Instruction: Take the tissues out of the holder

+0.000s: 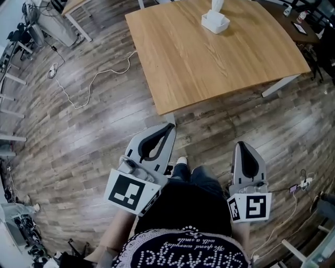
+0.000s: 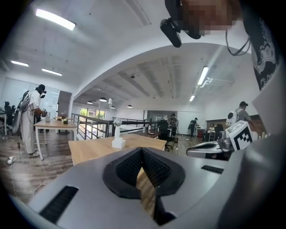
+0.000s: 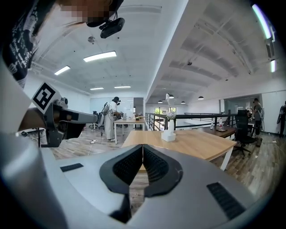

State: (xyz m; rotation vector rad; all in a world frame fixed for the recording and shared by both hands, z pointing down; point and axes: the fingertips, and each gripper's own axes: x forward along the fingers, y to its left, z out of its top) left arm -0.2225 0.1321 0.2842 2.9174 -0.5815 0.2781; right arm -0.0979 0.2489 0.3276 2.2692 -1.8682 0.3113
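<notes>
A white tissue holder [image 1: 215,22] stands at the far side of the wooden table [image 1: 209,57], with a tissue [image 1: 217,4] sticking up out of it. Both grippers hang well short of the table, over the floor by the person's legs. My left gripper [image 1: 170,126] is shut with nothing between its jaws, and so is my right gripper [image 1: 242,144]. In the left gripper view the closed tips [image 2: 142,151] point toward the holder [image 2: 118,143] far ahead. The right gripper view shows its closed tips [image 3: 143,146] below the holder [image 3: 168,136] and tissue [image 3: 170,115].
A white cable [image 1: 89,84] snakes over the wood floor left of the table. A power strip [image 1: 301,184] lies at the right. A dark desk [image 1: 298,26] stands beyond the table's right corner. A person in white [image 3: 109,118] stands at a distant desk, near an office chair [image 3: 243,127].
</notes>
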